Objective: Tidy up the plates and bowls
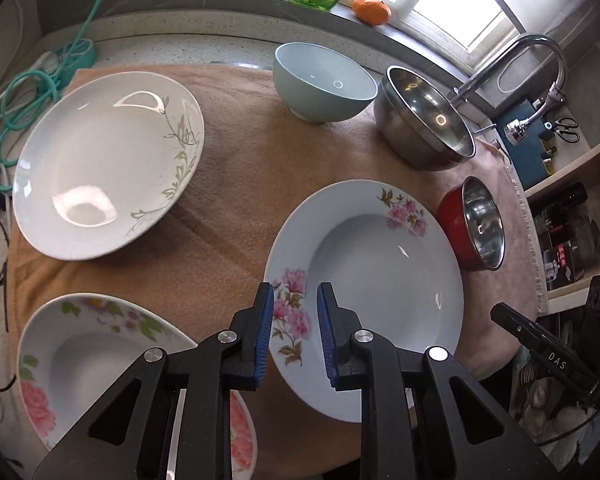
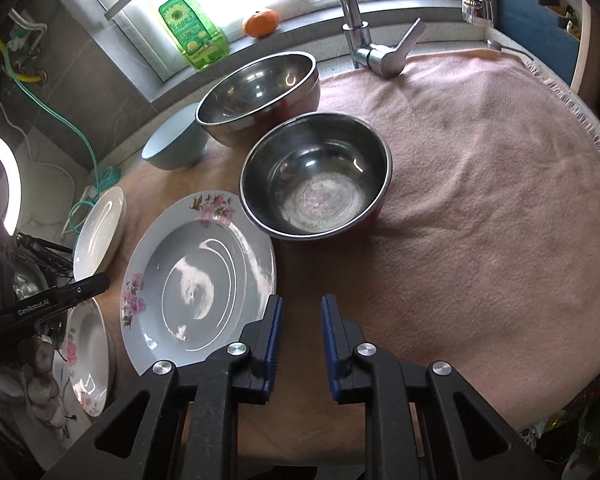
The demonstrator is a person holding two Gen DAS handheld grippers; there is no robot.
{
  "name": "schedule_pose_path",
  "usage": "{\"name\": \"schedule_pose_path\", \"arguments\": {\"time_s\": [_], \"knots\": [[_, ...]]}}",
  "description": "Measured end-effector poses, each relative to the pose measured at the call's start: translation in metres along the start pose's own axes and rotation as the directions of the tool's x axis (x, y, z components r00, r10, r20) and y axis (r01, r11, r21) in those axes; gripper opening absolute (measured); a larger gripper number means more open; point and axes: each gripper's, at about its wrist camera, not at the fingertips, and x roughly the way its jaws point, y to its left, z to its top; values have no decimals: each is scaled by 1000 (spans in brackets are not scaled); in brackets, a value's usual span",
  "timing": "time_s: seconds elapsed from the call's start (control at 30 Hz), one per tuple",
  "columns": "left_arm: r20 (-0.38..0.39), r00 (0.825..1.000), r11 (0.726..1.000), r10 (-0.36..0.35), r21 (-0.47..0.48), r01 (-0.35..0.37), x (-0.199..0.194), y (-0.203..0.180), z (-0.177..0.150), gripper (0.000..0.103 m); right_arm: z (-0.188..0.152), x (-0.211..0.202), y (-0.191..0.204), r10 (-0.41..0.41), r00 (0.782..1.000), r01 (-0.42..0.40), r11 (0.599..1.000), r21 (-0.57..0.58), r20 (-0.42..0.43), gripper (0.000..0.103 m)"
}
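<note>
Your left hand-held gripper (image 1: 292,304) hangs spread and empty over the near rim of the pink-flowered plate (image 1: 384,272), and your right hand-held gripper (image 2: 299,316) is spread and empty too, just to that plate's right over the towel (image 2: 480,200). Take that plate as your landmark: the red-sided steel bowl (image 2: 316,184) touches its far right rim, the larger steel bowl (image 2: 260,96) and the pale blue bowl (image 1: 320,80) sit beyond it, the white leaf-patterned plate (image 1: 104,164) lies well to its left, and a rose-patterned plate (image 1: 92,360) lies near its left.

The plates look glazed, stiff, slick and breakable, so pinch the broad flat rim, not the well. The steel bowls are probably light and springy-walled; clamp one wall at the lip.
</note>
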Motion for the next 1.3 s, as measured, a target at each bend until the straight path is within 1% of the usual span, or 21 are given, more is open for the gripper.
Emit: {"name": "schedule_pose_path", "arguments": {"time_s": [0.17,0.37,0.53,0.77,1.17,1.23,1.3], "knots": [[1,1000,1000,26,-18,-26,2,9,7,19,-1,13,-3,52,998,-50,998,49,-34,14],[-22,1000,1000,19,-23,-19,11,15,15,19,0,25,-9,85,995,-78,992,97,-61,14],[-38,999,1000,2,-26,-3,17,12,19,19,2,29,-9,91,993,-84,991,104,-68,14],[-64,998,1000,14,-13,-14,25,10,22,19,4,36,-10,108,991,-99,989,113,-83,14],[-85,996,1000,18,-9,-19,33,13,25,19,8,43,-7,136,986,-123,984,126,-100,14],[-94,996,1000,12,-10,-13,35,14,24,15,8,44,-5,138,985,-125,984,126,-102,14],[-93,996,1000,12,-4,-12,36,14,24,15,8,46,-4,141,984,-128,984,126,-105,14]]}}
